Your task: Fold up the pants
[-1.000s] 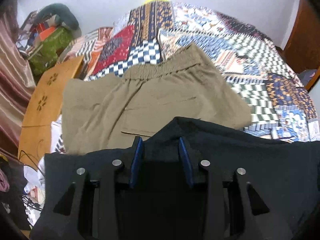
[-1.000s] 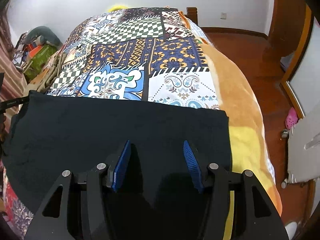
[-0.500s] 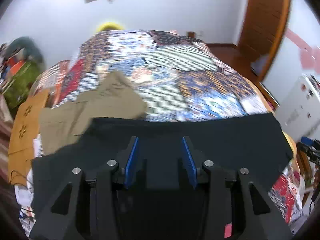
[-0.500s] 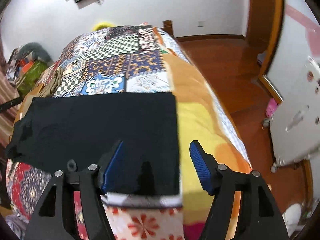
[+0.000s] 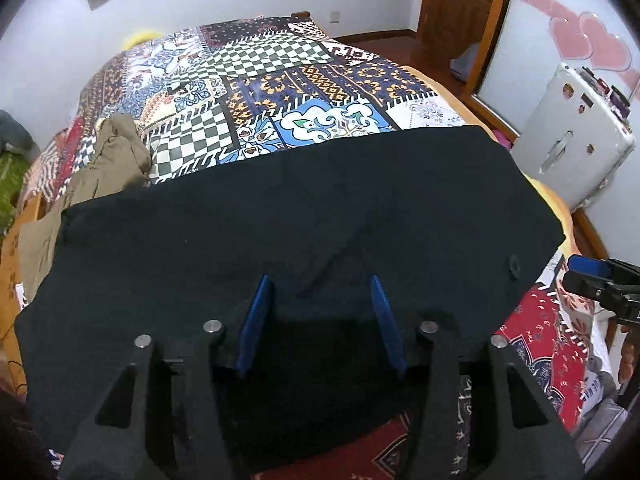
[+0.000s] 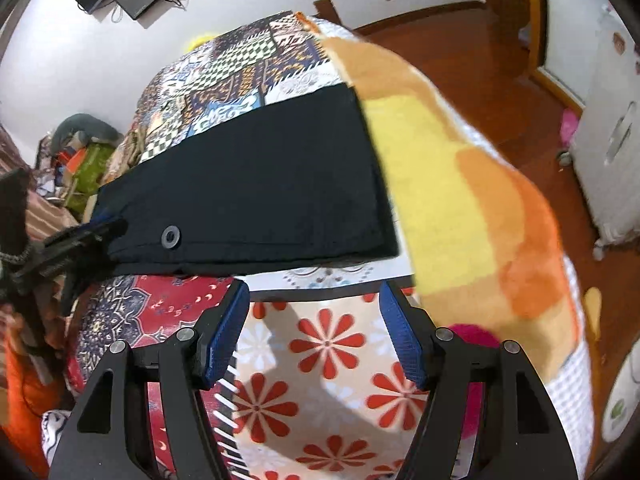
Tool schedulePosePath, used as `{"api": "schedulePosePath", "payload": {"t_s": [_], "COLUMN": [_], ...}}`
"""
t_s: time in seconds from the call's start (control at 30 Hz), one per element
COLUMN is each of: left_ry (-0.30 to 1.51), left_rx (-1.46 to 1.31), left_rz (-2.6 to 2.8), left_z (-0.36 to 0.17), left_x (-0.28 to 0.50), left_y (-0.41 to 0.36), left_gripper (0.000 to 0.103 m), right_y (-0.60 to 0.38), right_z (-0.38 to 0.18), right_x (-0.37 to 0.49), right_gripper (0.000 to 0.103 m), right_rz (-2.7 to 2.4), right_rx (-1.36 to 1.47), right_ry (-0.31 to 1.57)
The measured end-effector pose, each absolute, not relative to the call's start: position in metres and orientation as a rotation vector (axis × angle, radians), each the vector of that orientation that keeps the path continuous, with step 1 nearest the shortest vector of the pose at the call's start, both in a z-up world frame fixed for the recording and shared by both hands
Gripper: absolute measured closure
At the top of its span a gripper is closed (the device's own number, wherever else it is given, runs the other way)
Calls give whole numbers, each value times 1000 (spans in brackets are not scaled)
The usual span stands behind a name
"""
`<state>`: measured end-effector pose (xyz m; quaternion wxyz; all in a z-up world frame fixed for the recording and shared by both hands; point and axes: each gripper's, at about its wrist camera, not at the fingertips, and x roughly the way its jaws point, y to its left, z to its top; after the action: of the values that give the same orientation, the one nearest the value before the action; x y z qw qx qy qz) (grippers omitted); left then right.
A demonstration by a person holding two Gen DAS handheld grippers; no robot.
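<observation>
The black pants [image 5: 304,216] lie flat across the near end of the bed, folded into a wide band; they also show in the right wrist view [image 6: 256,184], with a round button [image 6: 171,236] near the edge. My left gripper [image 5: 320,312] is open, its jaws above the pants' near part, holding nothing. It also shows from the side in the right wrist view [image 6: 100,228]. My right gripper [image 6: 314,332] is open and empty, pulled back over the bed's front edge, clear of the pants; its blue tip shows in the left wrist view [image 5: 588,266].
A patchwork quilt [image 5: 280,80] covers the bed. Khaki pants [image 5: 112,156] lie bunched at the left. A yellow-orange blanket [image 6: 460,184] hangs off the right side. A white suitcase [image 5: 572,148] stands on the wooden floor at the right.
Both grippers have drawn back from the black pants and risen. The right gripper has let go and now sits off the pants over the bed's edge. The pants rest flat.
</observation>
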<state>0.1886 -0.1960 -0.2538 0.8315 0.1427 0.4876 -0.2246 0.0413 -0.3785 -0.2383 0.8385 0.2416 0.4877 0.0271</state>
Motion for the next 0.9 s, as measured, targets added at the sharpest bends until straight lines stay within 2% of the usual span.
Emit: {"api": "schedulePosePath", "payload": {"t_s": [0.17, 0.5, 0.57, 0.67, 0.83, 0.9], "left_ry": [1050, 1030, 1028, 1026, 1024, 1024], "left_rx": [293, 342, 348, 351, 352, 350], "left_rz": [-490, -461, -461, -459, -459, -460], "left_z": [-256, -260, -260, -260, -260, -260], "left_x": [188, 187, 187, 187, 187, 186], "left_y": [-200, -210, -211, -212, -212, -212], "left_gripper": [39, 34, 34, 34, 34, 34], "right_y": [-385, -400, -402, -406, -411, -409], "right_z": [-252, -264, -264, -263, -260, -256], "right_x": [49, 54, 52, 51, 59, 60], "right_gripper": [39, 37, 41, 53, 80, 85], "right_rz": [95, 107, 98, 74, 71, 75], "right_rx": [596, 757, 772, 791, 809, 786], "right_ry": [1035, 946, 924, 898, 864, 845]}}
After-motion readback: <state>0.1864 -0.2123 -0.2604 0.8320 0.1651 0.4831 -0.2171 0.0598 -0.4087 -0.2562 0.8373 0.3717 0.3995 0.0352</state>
